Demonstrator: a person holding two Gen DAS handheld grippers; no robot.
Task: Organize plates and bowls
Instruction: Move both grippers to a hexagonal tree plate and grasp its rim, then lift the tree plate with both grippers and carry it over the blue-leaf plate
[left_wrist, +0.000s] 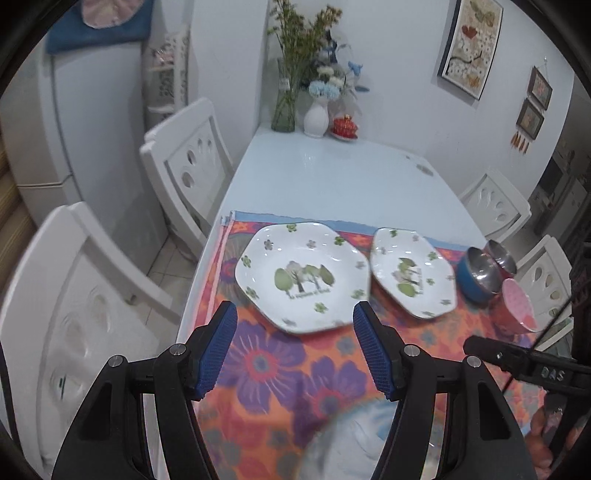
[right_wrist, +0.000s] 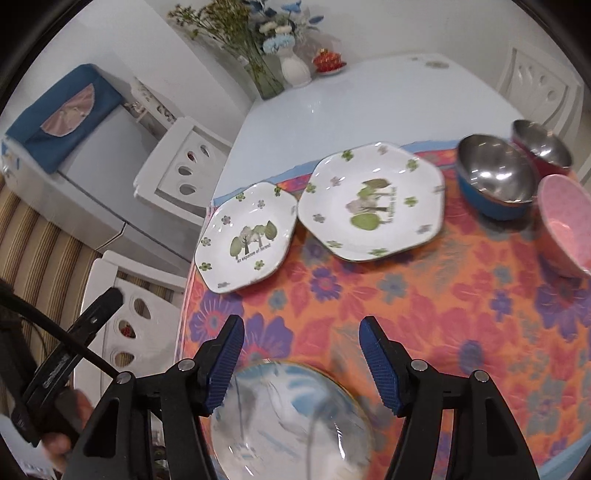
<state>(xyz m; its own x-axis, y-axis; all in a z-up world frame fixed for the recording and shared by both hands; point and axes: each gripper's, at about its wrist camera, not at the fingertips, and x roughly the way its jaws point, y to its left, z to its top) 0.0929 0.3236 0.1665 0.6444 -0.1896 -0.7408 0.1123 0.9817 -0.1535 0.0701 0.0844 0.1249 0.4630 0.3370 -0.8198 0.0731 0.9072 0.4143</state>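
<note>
Both grippers, left (left_wrist: 291, 345) and right (right_wrist: 301, 356), hang part-open, empty, above the flowered cloth (right_wrist: 424, 306). Nearest: blurred glass dish (right_wrist: 291, 421). Beyond: two white tree-print plates (right_wrist: 245, 238) (right_wrist: 371, 206) side by side; three bowls (right_wrist: 496, 177) clustered right. Vases (right_wrist: 293, 68) stand at the table's far end.

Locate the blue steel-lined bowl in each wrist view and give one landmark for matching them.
Left wrist view: the blue bowl sits at the far right, beyond the two flowered plates.
Right wrist view: the blue bowl sits upper right, right of the nearer plate.
Shared landmark: the pink bowl beside it.
</note>
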